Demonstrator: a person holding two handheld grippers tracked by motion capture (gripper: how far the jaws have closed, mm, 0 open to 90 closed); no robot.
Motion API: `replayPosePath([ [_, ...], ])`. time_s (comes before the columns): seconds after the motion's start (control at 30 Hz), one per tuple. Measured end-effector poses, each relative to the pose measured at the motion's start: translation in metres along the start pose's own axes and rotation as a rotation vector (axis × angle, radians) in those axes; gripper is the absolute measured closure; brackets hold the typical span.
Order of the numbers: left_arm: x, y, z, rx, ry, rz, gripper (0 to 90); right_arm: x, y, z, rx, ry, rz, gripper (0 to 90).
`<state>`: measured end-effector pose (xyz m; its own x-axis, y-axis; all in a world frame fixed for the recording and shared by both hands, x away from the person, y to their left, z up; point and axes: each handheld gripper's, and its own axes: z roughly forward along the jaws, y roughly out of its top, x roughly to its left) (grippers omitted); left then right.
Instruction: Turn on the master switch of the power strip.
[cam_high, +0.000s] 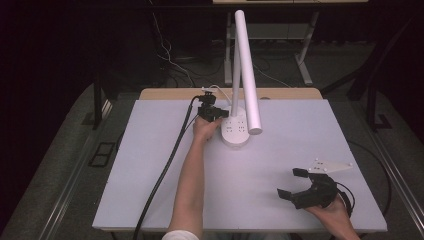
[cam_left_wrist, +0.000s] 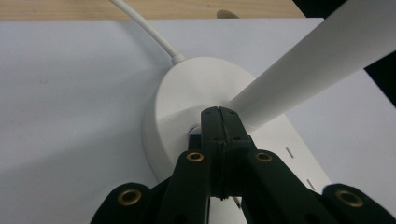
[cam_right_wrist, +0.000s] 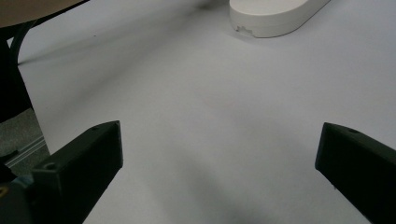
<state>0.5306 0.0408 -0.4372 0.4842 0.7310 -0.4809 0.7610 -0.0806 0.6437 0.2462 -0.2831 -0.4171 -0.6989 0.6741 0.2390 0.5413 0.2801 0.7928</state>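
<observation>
A white desk lamp stands at the back middle of the white table. Its oval base carries a thin upright stem and a long tubular head that slants over it. My left gripper is shut with nothing between its jaws. Its tips rest on the top of the base beside the stem, next to a small bluish spot. My right gripper hovers open over bare table at the front right, holding nothing.
A white cord leaves the lamp base toward the wooden back edge. The left gripper's black cable runs down the table's left half to the front edge. Loose cables lie on the floor behind the table.
</observation>
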Motion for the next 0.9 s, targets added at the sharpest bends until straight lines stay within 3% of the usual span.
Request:
replayPosePath([
  [0.03, 0.000, 0.000, 0.001, -0.002, -0.005, -0.017, 90.0, 0.000, 0.000, 0.000, -0.001, 0.000, -0.001, 0.2],
  [0.13, 0.000, 0.002, 0.001, -0.001, 0.001, -0.018, 90.0, 0.000, 0.000, -0.001, -0.003, 0.002, -0.001, 0.2],
  [0.27, 0.003, 0.002, 0.003, -0.005, -0.016, -0.071, 90.0, 0.000, 0.000, -0.001, -0.003, 0.004, -0.004, 0.2],
  [0.33, 0.003, 0.002, 0.002, -0.001, -0.012, -0.055, 90.0, 0.000, 0.000, -0.001, -0.005, 0.006, -0.008, 0.2],
  [0.5, 0.005, 0.001, 0.003, -0.018, -0.030, -0.071, 90.0, 0.000, 0.000, -0.001, -0.003, 0.007, -0.004, 0.2],
  [0.73, -0.005, 0.001, -0.002, -0.011, 0.020, 0.027, 89.9, 0.000, 0.000, 0.000, -0.005, 0.010, -0.006, 0.2],
  [0.9, -0.013, 0.001, -0.007, -0.037, 0.032, 0.073, 89.8, 0.002, 0.000, 0.002, 0.000, 0.011, -0.008, 0.2],
])
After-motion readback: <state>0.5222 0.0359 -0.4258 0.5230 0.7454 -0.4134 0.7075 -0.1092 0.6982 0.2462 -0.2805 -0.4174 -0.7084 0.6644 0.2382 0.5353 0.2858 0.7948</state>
